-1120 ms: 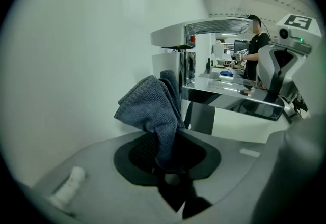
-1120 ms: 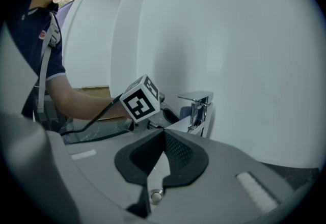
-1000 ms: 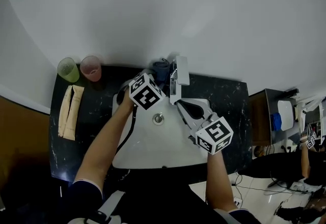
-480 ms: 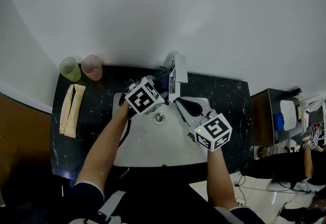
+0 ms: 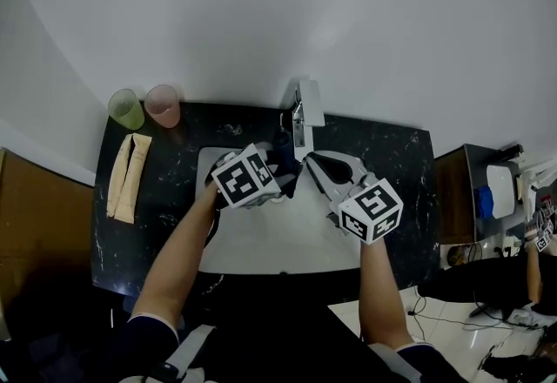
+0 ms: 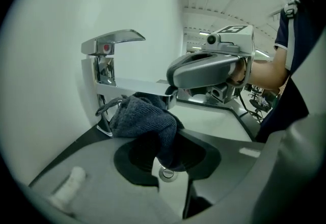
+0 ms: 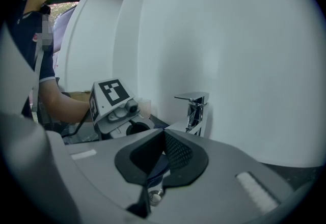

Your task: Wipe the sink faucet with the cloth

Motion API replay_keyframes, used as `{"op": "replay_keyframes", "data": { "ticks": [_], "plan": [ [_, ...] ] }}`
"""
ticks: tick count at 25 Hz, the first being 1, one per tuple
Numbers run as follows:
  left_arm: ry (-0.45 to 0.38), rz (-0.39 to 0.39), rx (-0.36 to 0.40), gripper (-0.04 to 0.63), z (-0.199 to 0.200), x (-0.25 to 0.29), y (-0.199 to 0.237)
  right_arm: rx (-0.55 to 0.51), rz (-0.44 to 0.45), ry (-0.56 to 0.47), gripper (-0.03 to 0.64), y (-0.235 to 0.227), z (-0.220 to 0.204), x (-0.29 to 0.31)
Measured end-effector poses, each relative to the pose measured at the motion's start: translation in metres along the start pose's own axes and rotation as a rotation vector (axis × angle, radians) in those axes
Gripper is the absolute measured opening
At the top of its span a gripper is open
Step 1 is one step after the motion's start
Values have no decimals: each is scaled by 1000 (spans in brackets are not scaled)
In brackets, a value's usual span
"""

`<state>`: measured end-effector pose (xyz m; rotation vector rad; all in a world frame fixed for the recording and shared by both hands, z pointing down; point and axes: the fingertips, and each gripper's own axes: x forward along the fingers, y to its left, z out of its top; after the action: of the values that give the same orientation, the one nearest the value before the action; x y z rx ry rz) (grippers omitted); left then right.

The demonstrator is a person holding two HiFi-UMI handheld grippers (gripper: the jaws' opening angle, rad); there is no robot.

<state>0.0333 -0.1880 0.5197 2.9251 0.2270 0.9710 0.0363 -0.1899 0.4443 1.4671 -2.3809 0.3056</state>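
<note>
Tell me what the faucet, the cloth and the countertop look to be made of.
The faucet looks like chrome-plated metal: mirror-bright, reflecting its surroundings. The cloth is soft dark grey-blue fabric, apparently knitted or terry: ribbed, fuzzy, limply folded. The countertop seems to be polished black stone or a stone-look surface: pale veins and flecks.

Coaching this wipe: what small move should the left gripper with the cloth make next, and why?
Probably raise the left gripper onto the chrome faucet spout: its dark grey knitted cloth sits bunched under the spout, whose top shows bare.

wht wall (image 5: 261, 16), blk marble counter (image 5: 165, 198), tiled floor (image 5: 435, 320)
</note>
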Motion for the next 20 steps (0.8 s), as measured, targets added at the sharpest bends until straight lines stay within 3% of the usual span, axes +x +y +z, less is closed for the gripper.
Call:
{"op": "replay_keyframes", "data": {
  "ticks": [7, 20],
  "plan": [
    [7, 5, -8, 98, -5, -5, -21, 9, 22, -14, 5, -1, 0, -1],
    [35, 234, -103, 97, 2, -15, 47, 9, 64, -27, 5, 5, 0, 2]
  ]
}}
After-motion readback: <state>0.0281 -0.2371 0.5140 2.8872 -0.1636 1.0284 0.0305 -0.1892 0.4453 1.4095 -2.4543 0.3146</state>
